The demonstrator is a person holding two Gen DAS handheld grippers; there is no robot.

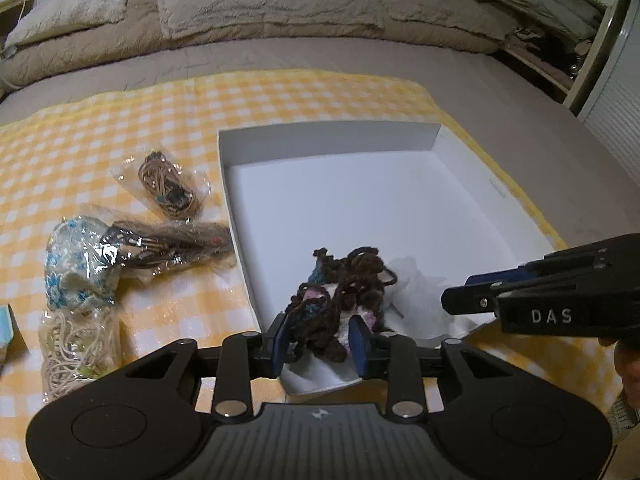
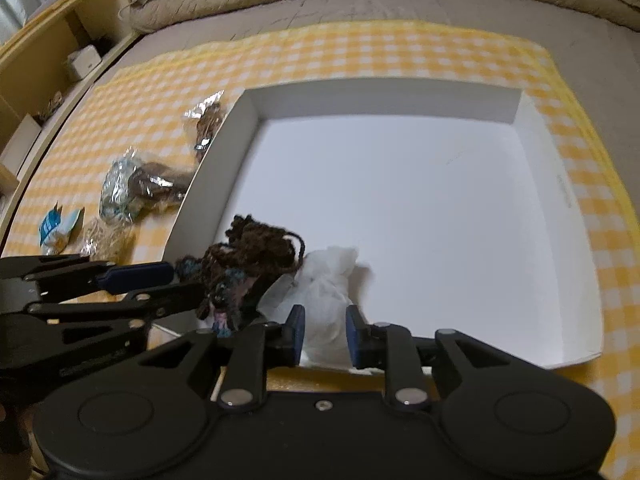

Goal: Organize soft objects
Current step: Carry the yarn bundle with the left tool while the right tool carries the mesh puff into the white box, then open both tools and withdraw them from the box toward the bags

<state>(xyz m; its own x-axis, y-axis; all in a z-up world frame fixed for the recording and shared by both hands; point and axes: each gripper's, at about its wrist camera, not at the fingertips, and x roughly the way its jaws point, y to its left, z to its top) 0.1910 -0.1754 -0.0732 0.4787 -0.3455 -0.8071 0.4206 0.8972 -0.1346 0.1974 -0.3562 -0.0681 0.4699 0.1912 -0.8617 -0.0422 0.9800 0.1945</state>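
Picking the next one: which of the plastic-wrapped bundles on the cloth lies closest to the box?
The brown-cord packet, farthest up the cloth, beside the box wall. The blue-and-white bundle and cream one lie farther left.

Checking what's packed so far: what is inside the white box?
Inside the white box, near its front corner, lie a dark brown yarn bundle and a white gauzy cloth beside it. What lies beneath them is hidden; the remaining floor shows bare.

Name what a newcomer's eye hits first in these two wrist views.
The big white box on the yellow checked cloth, bare but for its near corner. There the left gripper grips a dark yarn tangle and the right gripper straddles a white gauzy pouch. Plastic-wrapped bundles lie left of the box.
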